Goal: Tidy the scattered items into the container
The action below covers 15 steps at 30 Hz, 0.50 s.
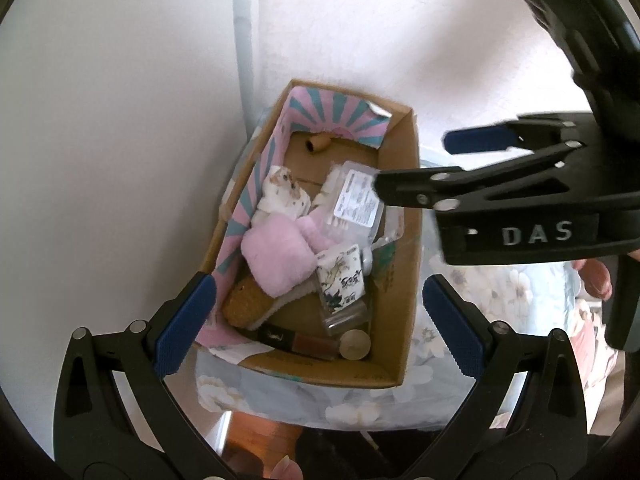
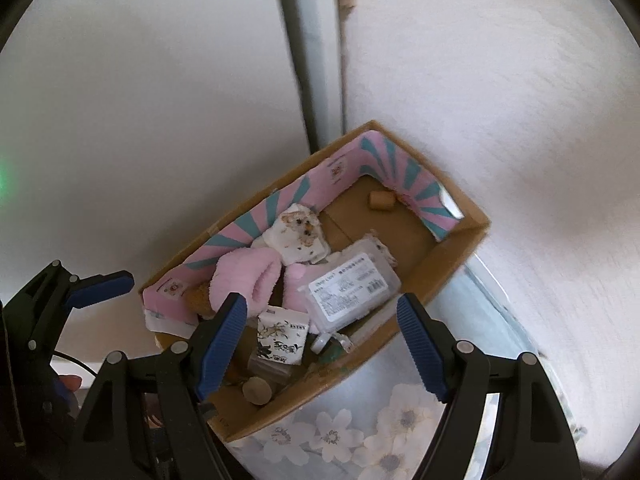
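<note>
A cardboard box [image 1: 404, 264] [image 2: 456, 248] with a pink and teal lining holds several items: a pink fluffy slipper [image 1: 276, 256] [image 2: 248, 276], a white puppy-print cloth [image 1: 282, 196] [image 2: 300, 236], a clear plastic case [image 1: 356, 204] [image 2: 352, 284], a tissue packet [image 1: 342, 278] [image 2: 282, 338], a brown woven item [image 1: 244, 304], a dark tube [image 1: 296, 340], a round cap [image 1: 354, 344] [image 2: 256, 390] and a cork [image 1: 316, 143] [image 2: 380, 200]. My left gripper [image 1: 320, 324] is open and empty above the box's near end. My right gripper [image 2: 320, 344] is open and empty over the box; it also shows in the left wrist view [image 1: 412, 164].
The box sits on a floral-print cloth surface [image 1: 500, 292] [image 2: 360, 436] in a corner of white walls [image 1: 120, 120] [image 2: 500, 80]. A grey vertical strip [image 2: 312, 60] runs down the corner. Brown floor [image 1: 256, 436] shows below the surface edge.
</note>
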Each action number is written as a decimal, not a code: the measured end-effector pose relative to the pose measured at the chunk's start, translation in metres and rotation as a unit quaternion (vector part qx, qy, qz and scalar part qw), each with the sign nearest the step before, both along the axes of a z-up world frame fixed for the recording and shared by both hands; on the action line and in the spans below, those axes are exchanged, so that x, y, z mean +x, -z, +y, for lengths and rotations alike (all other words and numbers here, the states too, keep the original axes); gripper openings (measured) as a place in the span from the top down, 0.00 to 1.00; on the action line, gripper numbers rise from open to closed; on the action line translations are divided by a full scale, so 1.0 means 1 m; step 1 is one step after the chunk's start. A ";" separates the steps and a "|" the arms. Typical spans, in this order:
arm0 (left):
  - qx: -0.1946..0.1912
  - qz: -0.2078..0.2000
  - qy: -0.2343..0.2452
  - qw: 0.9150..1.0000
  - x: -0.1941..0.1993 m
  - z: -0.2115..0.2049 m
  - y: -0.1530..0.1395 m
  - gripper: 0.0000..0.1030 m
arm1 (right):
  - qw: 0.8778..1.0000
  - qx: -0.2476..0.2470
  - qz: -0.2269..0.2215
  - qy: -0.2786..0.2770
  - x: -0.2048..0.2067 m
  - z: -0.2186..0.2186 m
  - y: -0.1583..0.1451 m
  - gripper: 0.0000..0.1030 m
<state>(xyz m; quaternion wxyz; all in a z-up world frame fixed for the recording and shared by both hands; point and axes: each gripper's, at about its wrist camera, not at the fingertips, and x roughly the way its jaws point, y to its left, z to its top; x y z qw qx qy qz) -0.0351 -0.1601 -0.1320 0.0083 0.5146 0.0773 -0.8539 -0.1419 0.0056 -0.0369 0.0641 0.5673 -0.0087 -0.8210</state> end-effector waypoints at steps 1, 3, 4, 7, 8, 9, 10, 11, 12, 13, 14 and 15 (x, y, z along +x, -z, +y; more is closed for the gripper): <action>-0.002 0.003 0.003 1.000 -0.001 0.002 -0.003 0.00 | 1.000 -0.002 0.004 0.017 0.005 0.006 -0.004 0.29; -0.008 0.013 0.013 1.000 -0.005 0.009 -0.013 0.00 | 0.999 0.007 0.017 0.051 0.016 0.016 -0.014 0.29; -0.009 0.018 0.017 1.000 -0.007 0.012 -0.017 0.00 | 0.997 0.013 0.022 0.067 0.023 0.021 -0.019 0.29; -0.010 0.035 0.033 0.999 -0.013 0.025 -0.031 0.00 | 0.992 0.025 0.037 0.120 0.045 0.038 -0.034 0.29; -0.011 0.041 0.038 0.998 -0.015 0.030 -0.035 0.00 | 0.989 0.029 0.041 0.140 0.054 0.044 -0.039 0.29; -0.012 0.045 0.043 0.998 -0.016 0.034 -0.039 0.00 | 0.985 0.035 0.046 0.164 0.065 0.051 -0.046 0.29; -0.012 0.050 0.048 0.998 -0.017 0.040 -0.042 0.00 | 0.981 0.040 0.050 0.182 0.074 0.056 -0.050 0.29; -0.013 0.053 0.053 0.997 -0.018 0.045 -0.045 0.00 | 0.978 0.043 0.053 0.198 0.083 0.061 -0.054 0.29; -0.012 0.055 0.058 0.997 -0.019 0.049 -0.048 0.00 | 0.974 0.044 0.056 0.216 0.092 0.067 -0.058 0.29; -0.011 0.057 0.061 0.996 -0.020 0.053 -0.049 0.00 | 0.969 0.042 0.061 0.235 0.101 0.072 -0.062 0.29; -0.009 0.058 0.065 0.996 -0.020 0.057 -0.051 0.00 | 0.964 0.037 0.066 0.253 0.111 0.078 -0.066 0.29; -0.006 0.059 0.070 0.996 -0.022 0.061 -0.052 0.00 | 0.961 0.034 0.070 0.266 0.119 0.082 -0.068 0.29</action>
